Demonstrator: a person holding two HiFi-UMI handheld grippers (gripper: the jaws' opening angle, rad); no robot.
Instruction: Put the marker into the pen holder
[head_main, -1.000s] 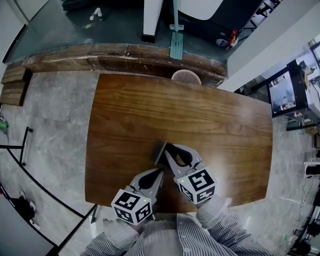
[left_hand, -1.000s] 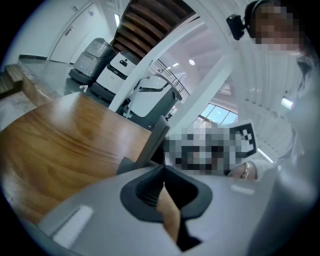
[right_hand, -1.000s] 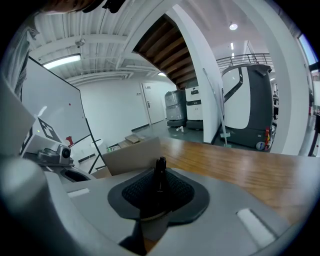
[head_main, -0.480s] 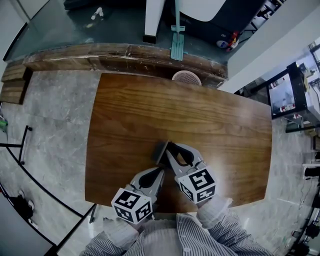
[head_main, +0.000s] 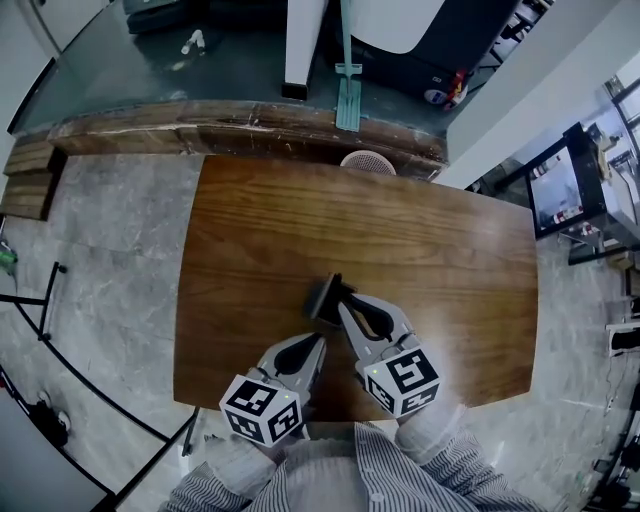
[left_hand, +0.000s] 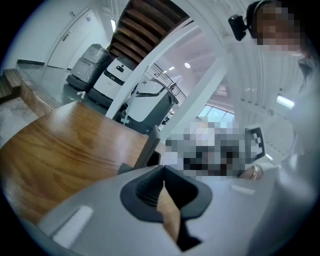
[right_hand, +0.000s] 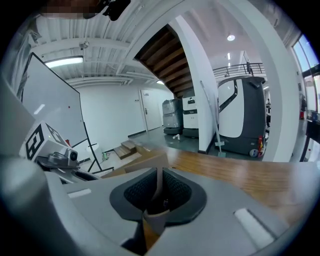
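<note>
On the wooden table (head_main: 400, 230) stands a small dark grey boxy object (head_main: 321, 299), right at the tips of my right gripper (head_main: 336, 290); I cannot tell if it is the pen holder. No marker shows in any view. The right gripper (right_hand: 159, 175) has its jaws closed together with nothing visible between the pads. My left gripper (head_main: 320, 342) sits just behind and left of it near the table's front edge, also shut and empty (left_hand: 164, 175). In the left gripper view the dark object (left_hand: 145, 150) rises slanted just beyond the jaws.
A round mesh basket (head_main: 367, 160) stands on the floor behind the table's far edge, and a green-headed broom (head_main: 347, 90) leans beyond it. A raised wooden kerb (head_main: 150, 115) runs along the back. A screen (head_main: 560, 185) is at the right.
The head view has shifted slightly. Both grippers stay shut in nearly the same spot, with the right one a little lower in the picture.
</note>
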